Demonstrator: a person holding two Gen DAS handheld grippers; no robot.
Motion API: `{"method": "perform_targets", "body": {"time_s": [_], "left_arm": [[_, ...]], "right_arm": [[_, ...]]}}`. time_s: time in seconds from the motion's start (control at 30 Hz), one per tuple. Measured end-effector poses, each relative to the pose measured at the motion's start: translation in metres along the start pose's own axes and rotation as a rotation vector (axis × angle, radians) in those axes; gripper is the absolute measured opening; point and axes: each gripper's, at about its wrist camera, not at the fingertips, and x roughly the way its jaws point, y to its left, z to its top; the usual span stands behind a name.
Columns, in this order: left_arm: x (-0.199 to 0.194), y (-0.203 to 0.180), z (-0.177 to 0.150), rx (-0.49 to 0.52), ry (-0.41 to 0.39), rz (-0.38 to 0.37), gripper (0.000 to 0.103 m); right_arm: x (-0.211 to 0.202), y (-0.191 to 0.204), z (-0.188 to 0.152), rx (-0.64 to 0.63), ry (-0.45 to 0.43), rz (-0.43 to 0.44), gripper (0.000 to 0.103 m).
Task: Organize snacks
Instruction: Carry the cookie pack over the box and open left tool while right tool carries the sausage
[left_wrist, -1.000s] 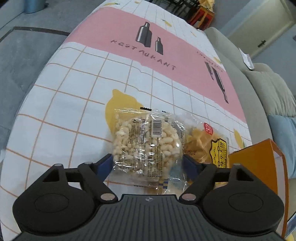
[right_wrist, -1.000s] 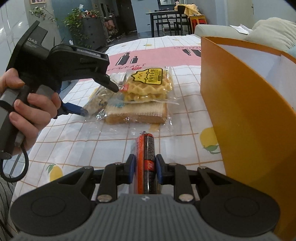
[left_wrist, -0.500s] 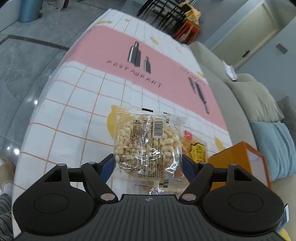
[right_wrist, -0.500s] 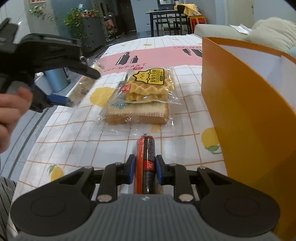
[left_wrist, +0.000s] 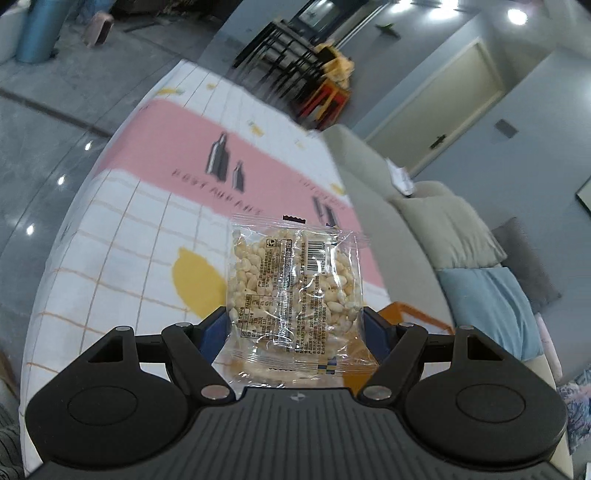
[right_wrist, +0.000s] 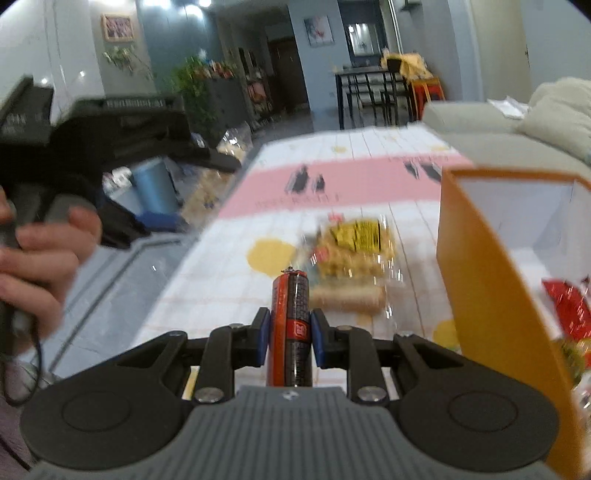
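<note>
Pink-banded, grid-printed tablecloth below, grey sofa alongside. Left gripper clamped on clear packet of puffed rice, held above cloth. Right gripper clamped on red-and-black sausage stick, near open orange cardboard box; waffle packet lying on cloth.

A long table is covered by a white cloth with a thin orange grid, yellow lemon prints and a wide pink band across its far half, printed with dark bottles and lettering. On the near part of the cloth, toward the right edge, lies a clear packet of waffles with a yellow label, blurred in the right wrist view. It rests partly on a packet of pale wafers just in front of it. An open orange box with a white inside stands at the table's near right corner, just beside these packets.
</note>
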Motion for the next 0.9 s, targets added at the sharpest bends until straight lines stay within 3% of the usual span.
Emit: {"method": "perform_targets", "body": {"time_s": [0.23, 0.47, 0.73, 0.9], "left_arm": [[-0.022, -0.026, -0.005, -0.015, -0.067, -0.054, 0.086], [-0.023, -0.095, -0.013, 0.041, -0.104, -0.046, 0.086], [0.029, -0.199, -0.052, 0.226, -0.003, 0.005, 0.086], [0.089, -0.232, -0.087, 0.307, 0.088, 0.128, 0.086]], "right_arm": [[-0.059, -0.023, 0.032, 0.106, -0.136, 0.059, 0.022], [-0.106, -0.084, 0.053, 0.194, -0.252, -0.068, 0.022], [-0.131, -0.187, 0.058, 0.23, -0.177, -0.149, 0.022], [-0.146, -0.234, 0.049, 0.329, -0.202, -0.138, 0.022]]}}
